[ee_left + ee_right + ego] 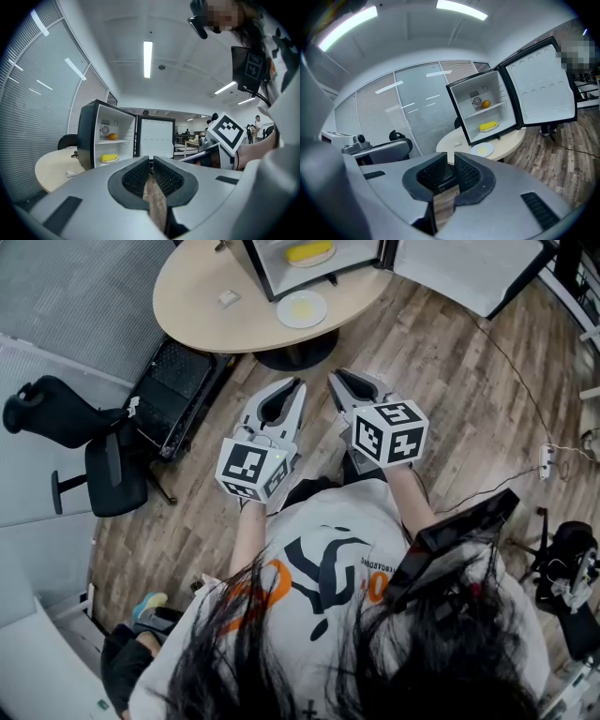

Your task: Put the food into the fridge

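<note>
A small black fridge [487, 112] stands open on a round beige table [192, 296], its door [541, 91] swung to the right. Inside, an orange [486, 104] sits on the upper shelf and a yellow food on a plate [488, 126] on the lower one. A white plate with a yellow food [302, 308] lies on the table in front of the fridge. My left gripper [298, 383] and right gripper [334, 379] hover side by side over the floor, short of the table. Both are shut with nothing between the jaws.
A small white object [228, 298] lies on the table's left part. A black crate [178, 381] sits under the table edge, and a black office chair [66, 418] stands at the left. A power strip with its cable [546, 460] lies on the wooden floor at the right.
</note>
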Demonstrator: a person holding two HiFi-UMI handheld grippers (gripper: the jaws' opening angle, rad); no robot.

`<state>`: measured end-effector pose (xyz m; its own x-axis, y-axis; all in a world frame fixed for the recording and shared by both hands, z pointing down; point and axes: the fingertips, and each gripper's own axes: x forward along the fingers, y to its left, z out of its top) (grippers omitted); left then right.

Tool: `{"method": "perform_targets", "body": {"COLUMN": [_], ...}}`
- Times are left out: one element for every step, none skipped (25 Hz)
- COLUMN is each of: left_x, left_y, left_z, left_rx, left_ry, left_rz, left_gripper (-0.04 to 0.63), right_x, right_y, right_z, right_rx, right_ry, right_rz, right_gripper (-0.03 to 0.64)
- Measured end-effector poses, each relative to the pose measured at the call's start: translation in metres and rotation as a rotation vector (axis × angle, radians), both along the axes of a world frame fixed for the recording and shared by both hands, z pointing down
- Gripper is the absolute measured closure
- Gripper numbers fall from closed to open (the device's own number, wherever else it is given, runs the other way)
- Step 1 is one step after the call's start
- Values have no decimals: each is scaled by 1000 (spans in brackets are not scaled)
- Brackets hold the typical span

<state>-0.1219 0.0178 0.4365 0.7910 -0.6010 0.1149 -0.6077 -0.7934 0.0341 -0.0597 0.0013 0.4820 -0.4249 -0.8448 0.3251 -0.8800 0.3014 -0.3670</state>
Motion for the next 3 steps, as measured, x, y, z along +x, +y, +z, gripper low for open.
{"method": "perform_targets", "body": {"left_x": [1,1,2], "left_y": [-1,-3,-4], "left_z": [0,1,1], "left_rx": [-1,-2,-2], "left_ry": [1,2,3], "left_rz": [-3,-5,-8], "left_gripper": [572,572,572], "right_x": [2,3,5], "right_y": [-1,-1,-2], "right_z": [1,2,3], "right_rx": [-2,-4,-6], "right_ry": [1,1,2], "right_rz": [1,2,4], "right_gripper": [560,560,560]}}
